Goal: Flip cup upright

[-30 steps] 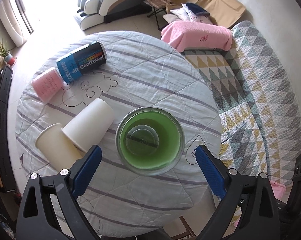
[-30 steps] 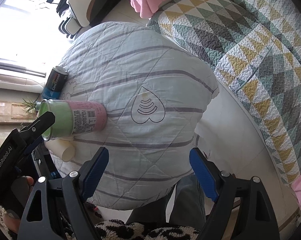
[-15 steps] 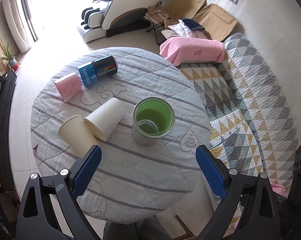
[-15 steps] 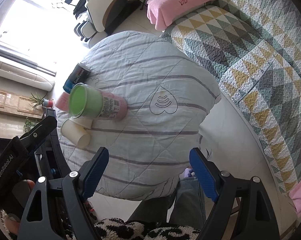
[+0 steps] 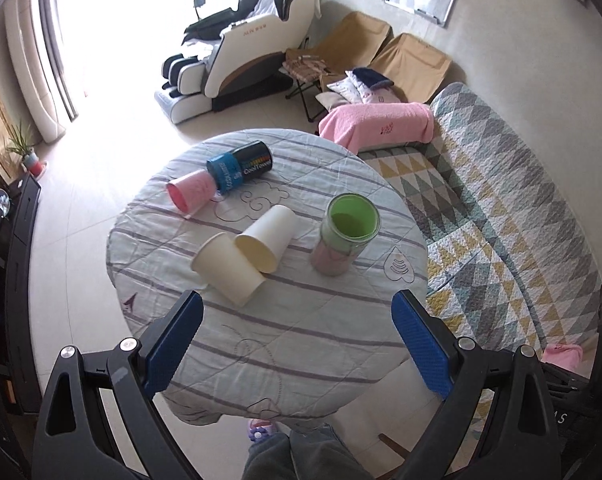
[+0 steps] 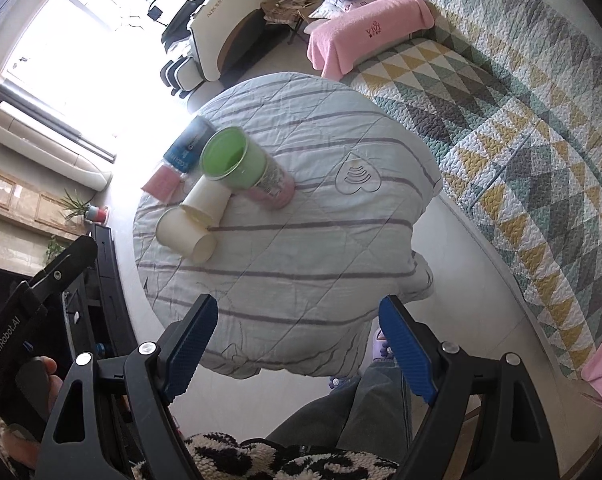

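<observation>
On the round table [image 5: 261, 344], from left to right, lie a pink cup [image 5: 189, 195] and a blue can [image 5: 239, 166], two cream paper cups [image 5: 245, 254] tipped on their sides, then the green cup [image 5: 347, 236], standing upright. It sits well ahead of both grippers, nearer the right finger of the left gripper [image 5: 297, 340]. Left gripper and right gripper [image 6: 297, 348] hover wide open, holding nothing.
</observation>
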